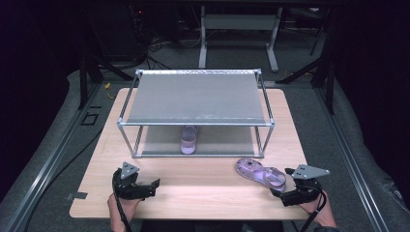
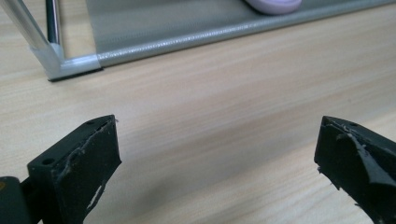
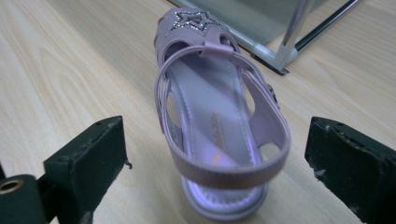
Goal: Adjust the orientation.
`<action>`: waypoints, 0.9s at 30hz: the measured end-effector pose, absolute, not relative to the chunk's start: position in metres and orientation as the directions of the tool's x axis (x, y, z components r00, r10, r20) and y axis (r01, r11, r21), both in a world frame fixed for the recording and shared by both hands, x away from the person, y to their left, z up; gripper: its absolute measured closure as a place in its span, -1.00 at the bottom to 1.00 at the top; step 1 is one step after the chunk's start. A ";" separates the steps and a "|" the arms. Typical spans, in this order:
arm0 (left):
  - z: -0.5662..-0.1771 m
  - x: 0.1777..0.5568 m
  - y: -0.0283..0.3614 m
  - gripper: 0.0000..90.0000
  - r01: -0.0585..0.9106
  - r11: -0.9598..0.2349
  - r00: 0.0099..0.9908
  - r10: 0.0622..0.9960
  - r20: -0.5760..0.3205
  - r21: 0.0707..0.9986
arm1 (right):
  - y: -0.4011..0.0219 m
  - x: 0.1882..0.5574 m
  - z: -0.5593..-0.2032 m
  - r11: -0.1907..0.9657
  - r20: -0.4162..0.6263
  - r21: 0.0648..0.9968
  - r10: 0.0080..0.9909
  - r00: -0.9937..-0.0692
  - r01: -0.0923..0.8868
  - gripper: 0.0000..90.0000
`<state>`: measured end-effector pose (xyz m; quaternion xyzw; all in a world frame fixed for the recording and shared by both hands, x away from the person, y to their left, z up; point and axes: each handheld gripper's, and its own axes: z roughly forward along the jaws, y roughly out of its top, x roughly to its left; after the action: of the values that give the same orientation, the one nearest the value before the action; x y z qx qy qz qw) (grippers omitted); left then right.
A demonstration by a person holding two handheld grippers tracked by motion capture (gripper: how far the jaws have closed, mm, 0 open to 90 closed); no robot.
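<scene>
A lilac child's sandal (image 1: 261,174) lies sole-down on the wooden table (image 1: 193,179), near its front edge and toward the front right corner, just in front of the right front post of the two-tier shoe rack (image 1: 196,99). Its long axis runs on a slant: the toe, with a rhinestone star (image 3: 189,21), points toward the rack and a little left, while the heel strap (image 3: 224,168) faces the front right corner. The right gripper (image 1: 283,192) sits just behind that heel, jaws spread wide; in the right gripper view the heel strap lies between the two black jaws with a clear gap on each side, so the sandal is not gripped and nothing is held. The left gripper (image 1: 155,186) rests near the front left corner, jaws also wide apart over bare wood, holding nothing, aimed toward the rack's lower front rail (image 2: 224,32). A second lilac sandal (image 1: 189,140) stands on the rack's lower shelf, near the middle of its front edge.
</scene>
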<state>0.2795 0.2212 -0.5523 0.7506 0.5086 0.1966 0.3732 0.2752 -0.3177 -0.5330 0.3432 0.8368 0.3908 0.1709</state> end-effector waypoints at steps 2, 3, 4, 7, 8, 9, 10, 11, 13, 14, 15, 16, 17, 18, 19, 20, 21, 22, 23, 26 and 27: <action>-0.555 0.278 0.223 -1.00 0.617 -0.212 0.412 0.908 -0.082 0.758 | -0.311 0.279 -0.534 0.474 -0.020 0.760 0.701 -0.713 0.445 -0.85; -0.555 0.276 0.224 -1.00 0.617 -0.211 0.414 0.906 -0.085 0.758 | -0.308 0.281 -0.534 0.488 -0.027 0.748 0.699 -0.715 0.450 -0.84; -0.556 0.276 0.224 -1.00 0.617 -0.209 0.414 0.906 -0.086 0.759 | -0.305 0.283 -0.537 0.494 -0.036 0.746 0.699 -0.714 0.446 -0.83; -0.557 0.274 0.228 -1.00 0.615 -0.223 0.415 0.907 -0.071 0.756 | -0.299 0.285 -0.540 0.503 -0.058 0.736 0.713 -0.698 0.452 -0.84; -0.557 0.274 0.229 -1.00 0.617 -0.222 0.413 0.908 -0.070 0.755 | -0.299 0.286 -0.539 0.507 -0.060 0.727 0.719 -0.693 0.463 -0.82; -0.558 0.274 0.230 -1.00 0.617 -0.219 0.411 0.909 -0.072 0.756 | -0.298 0.287 -0.540 0.493 -0.060 0.737 0.730 -0.681 0.463 -0.79; -0.558 0.273 0.231 -1.00 0.618 -0.219 0.411 0.909 -0.073 0.755 | -0.299 0.288 -0.540 0.490 -0.064 0.737 0.736 -0.674 0.466 -0.78; -0.558 0.273 0.232 -1.00 0.619 -0.219 0.410 0.909 -0.073 0.754 | -0.299 0.289 -0.541 0.487 -0.061 0.736 0.740 -0.670 0.471 -0.78; -0.560 0.273 0.233 -1.00 0.620 -0.214 0.409 0.909 -0.078 0.755 | -0.299 0.291 -0.541 0.496 -0.058 0.719 0.741 -0.669 0.487 -0.75; -0.561 0.273 0.233 -1.00 0.621 -0.215 0.409 0.909 -0.077 0.754 | -0.299 0.293 -0.544 0.493 -0.051 0.720 0.739 -0.671 0.488 -0.77; -0.561 0.273 0.233 -1.00 0.622 -0.218 0.410 0.909 -0.075 0.752 | -0.299 0.295 -0.546 0.503 -0.053 0.706 0.740 -0.670 0.499 -0.75; -0.562 0.272 0.233 -1.00 0.622 -0.216 0.409 0.909 -0.077 0.752 | -0.299 0.296 -0.548 0.509 -0.055 0.697 0.740 -0.670 0.505 -0.73; -0.563 0.272 0.233 -1.00 0.623 -0.218 0.410 0.909 -0.077 0.751 | -0.298 0.297 -0.550 0.512 -0.049 0.694 0.735 -0.676 0.507 -0.69; -0.564 0.272 0.233 -1.00 0.625 -0.218 0.409 0.909 -0.077 0.750 | -0.296 0.297 -0.553 0.516 -0.053 0.697 0.730 -0.681 0.498 -0.69; -0.565 0.272 0.233 -1.00 0.628 -0.221 0.410 0.909 -0.075 0.746 | -0.295 0.297 -0.555 0.524 -0.061 0.689 0.730 -0.680 0.501 -0.65; -0.565 0.273 0.233 -1.00 0.630 -0.224 0.412 0.908 -0.076 0.744 | -0.294 0.297 -0.556 0.537 -0.061 0.671 0.728 -0.683 0.512 -0.63; -0.566 0.273 0.233 -1.00 0.629 -0.229 0.409 0.910 -0.066 0.743 | -0.293 0.298 -0.558 0.545 -0.063 0.662 0.725 -0.686 0.515 -0.57; -0.566 0.273 0.232 -1.00 0.628 -0.234 0.409 0.910 -0.059 0.742 | -0.293 0.297 -0.558 0.539 -0.070 0.671 0.730 -0.680 0.509 -0.47; -0.566 0.273 0.233 -1.00 0.628 -0.236 0.411 0.910 -0.059 0.742 | -0.293 0.296 -0.558 0.530 -0.075 0.680 0.739 -0.670 0.507 -0.45; -0.568 0.274 0.233 -1.00 0.634 -0.247 0.411 0.910 -0.049 0.733 | -0.293 0.294 -0.558 0.532 -0.080 0.679 0.738 -0.670 0.505 -0.39; -0.568 0.274 0.233 -1.00 0.635 -0.246 0.409 0.911 -0.049 0.732 | -0.292 0.293 -0.558 0.532 -0.084 0.680 0.739 -0.668 0.504 -0.34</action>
<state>0.2739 0.2326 -0.5684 0.7641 0.5059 0.1984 0.3477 0.2932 -0.2923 -0.5578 0.3632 0.8556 0.3193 0.1845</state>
